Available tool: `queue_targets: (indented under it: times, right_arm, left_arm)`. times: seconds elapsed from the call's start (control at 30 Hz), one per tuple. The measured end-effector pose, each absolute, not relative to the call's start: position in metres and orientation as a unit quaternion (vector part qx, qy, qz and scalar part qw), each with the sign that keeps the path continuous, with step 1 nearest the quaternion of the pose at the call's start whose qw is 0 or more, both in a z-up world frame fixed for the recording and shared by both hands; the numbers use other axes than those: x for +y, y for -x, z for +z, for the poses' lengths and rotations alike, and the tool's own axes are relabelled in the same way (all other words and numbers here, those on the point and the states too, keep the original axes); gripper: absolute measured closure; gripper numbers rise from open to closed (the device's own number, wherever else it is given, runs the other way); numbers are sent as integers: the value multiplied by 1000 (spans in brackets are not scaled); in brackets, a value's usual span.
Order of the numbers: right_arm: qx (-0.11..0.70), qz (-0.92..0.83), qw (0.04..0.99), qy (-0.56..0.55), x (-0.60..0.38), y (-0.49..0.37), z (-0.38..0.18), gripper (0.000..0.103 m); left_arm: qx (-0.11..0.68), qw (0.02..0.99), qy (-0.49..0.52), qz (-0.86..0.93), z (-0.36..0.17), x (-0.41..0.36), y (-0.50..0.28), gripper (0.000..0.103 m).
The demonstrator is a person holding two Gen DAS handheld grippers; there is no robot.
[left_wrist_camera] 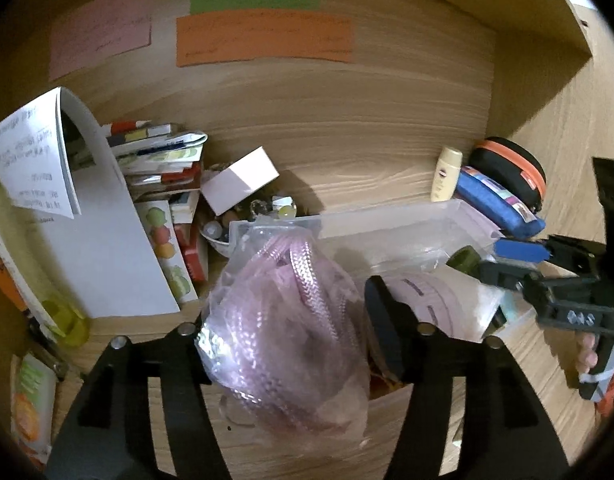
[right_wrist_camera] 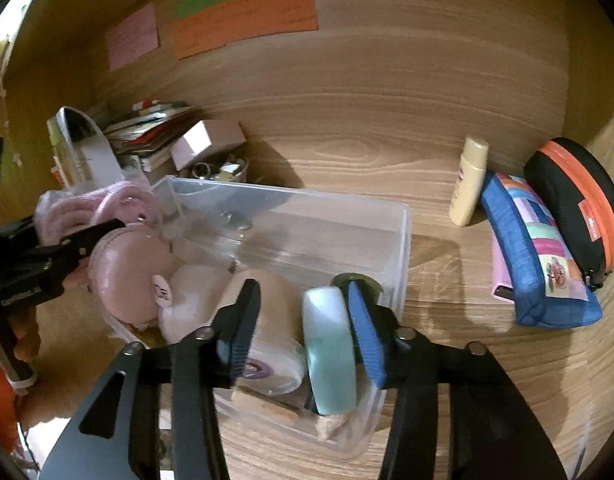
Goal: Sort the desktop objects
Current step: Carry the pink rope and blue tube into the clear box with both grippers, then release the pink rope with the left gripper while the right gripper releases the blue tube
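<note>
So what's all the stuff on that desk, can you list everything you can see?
Bag of pink cord: one, clear plastic, held between the left fingers.
Clear bin: one, desk centre, holding tape rolls.
Mint tape roll: one, in the bin, between the right fingers.
Pink tape rolls: several, at the bin's left end.
Cream bottle: one, right of the bin.
Blue pouch: one, patchwork, beside the bottle.
Black case: one, orange zip, far right.
White box: one, behind the bin.
Booklets: a stack, back left.
Sticky notes: three, pink, green, orange, on the back panel.
Left gripper: black.
Right gripper: blue pads.
</note>
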State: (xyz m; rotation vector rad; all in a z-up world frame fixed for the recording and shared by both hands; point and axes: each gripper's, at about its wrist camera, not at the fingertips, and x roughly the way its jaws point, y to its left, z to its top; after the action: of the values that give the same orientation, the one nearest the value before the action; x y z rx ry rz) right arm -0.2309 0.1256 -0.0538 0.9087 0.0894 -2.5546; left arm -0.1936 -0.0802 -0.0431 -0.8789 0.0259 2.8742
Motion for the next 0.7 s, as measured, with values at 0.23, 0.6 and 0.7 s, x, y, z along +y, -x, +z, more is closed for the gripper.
queue_targets:
  times: [0.23, 0.6, 0.7]
  right_arm:
    - [52, -927, 237, -286, 120, 206, -42, 19]
    - [1, -904, 275, -327, 124, 211, -46, 15]
    - [-5, -905, 268, -329, 125, 208, -44, 15]
  left_arm:
    - [-19, 46, 278, 959, -32, -81, 192, 26]
    - [27, 22, 242, 970, -7, -63, 163, 11]
    - [40, 22, 233, 971, -2, -60, 150, 8]
